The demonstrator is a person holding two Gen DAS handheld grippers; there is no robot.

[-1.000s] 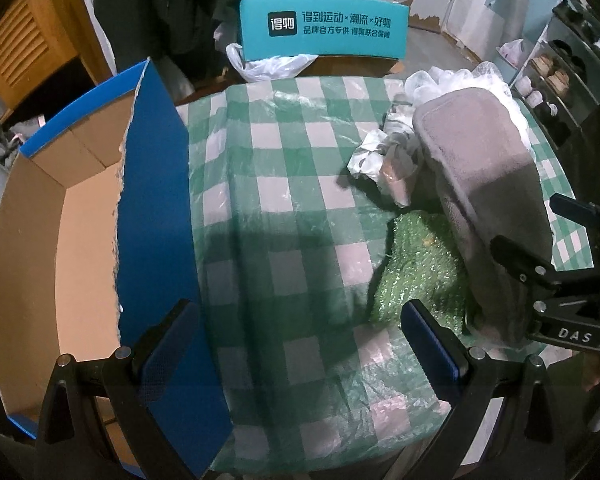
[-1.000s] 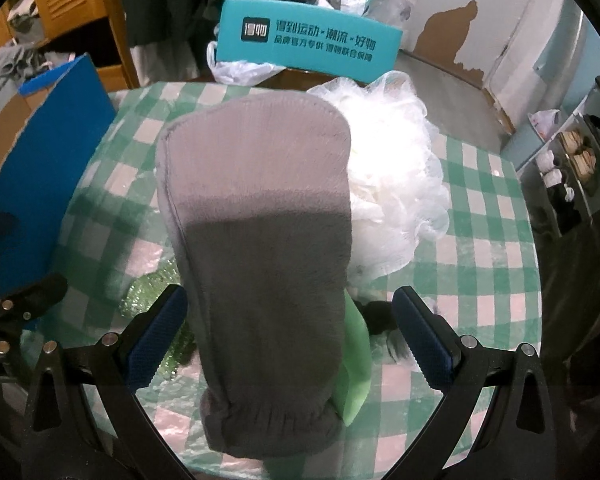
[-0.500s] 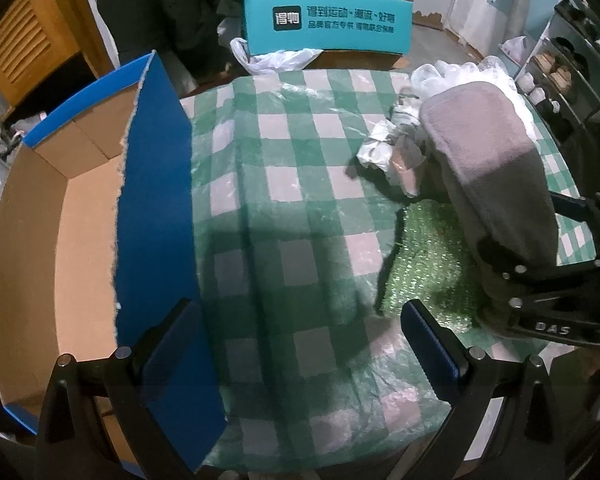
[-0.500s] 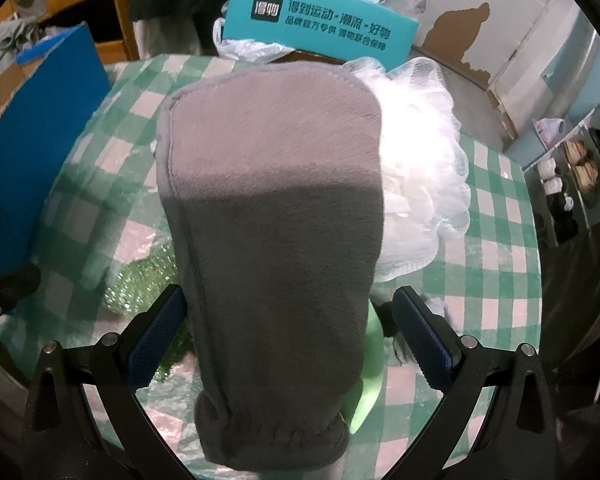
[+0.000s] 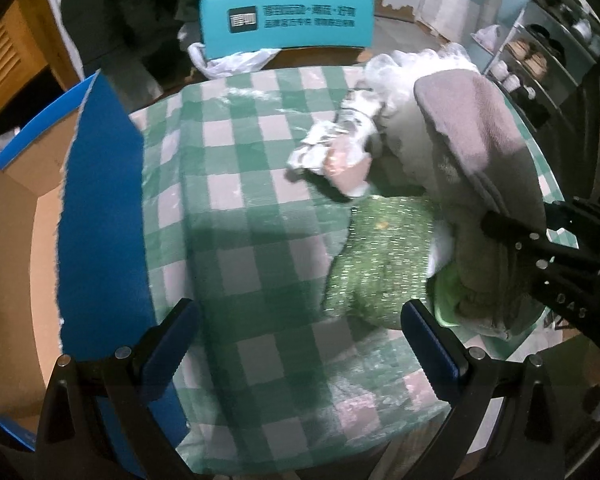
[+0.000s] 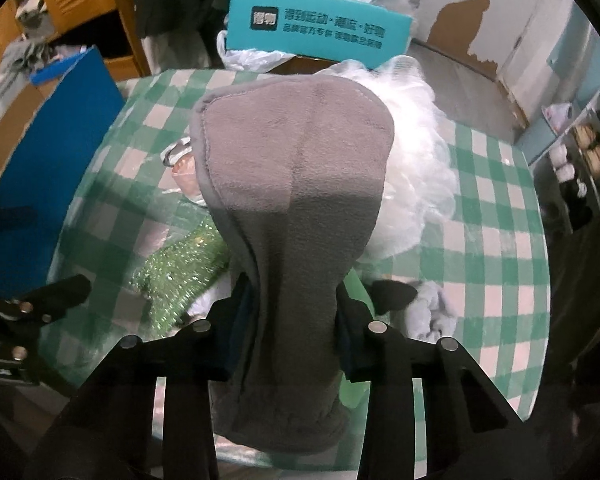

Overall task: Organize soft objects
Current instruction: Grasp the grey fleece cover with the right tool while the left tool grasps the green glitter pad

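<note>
A grey plush mitt [image 6: 296,184] lies over a pile of soft things on the green checked table [image 5: 244,216]. My right gripper [image 6: 296,320] is shut on the mitt's narrow part; it also shows in the left wrist view [image 5: 476,148]. Beside it lie a glittery green cloth [image 5: 376,264], a white mesh puff [image 6: 420,168] and a crumpled pale wrapper [image 5: 336,148]. My left gripper [image 5: 300,344] is open and empty above the table's near part, left of the green cloth.
A blue cardboard box [image 5: 96,216] with a brown inside stands open at the table's left edge. A teal chair back [image 5: 288,20] with a plastic bag is behind the table. A light green item [image 6: 356,388] and a pale grey cloth [image 6: 436,312] lie under the mitt.
My right gripper has shut on the grey mitt, squeezing its narrow part. The left gripper view has shifted a little closer to the pile.
</note>
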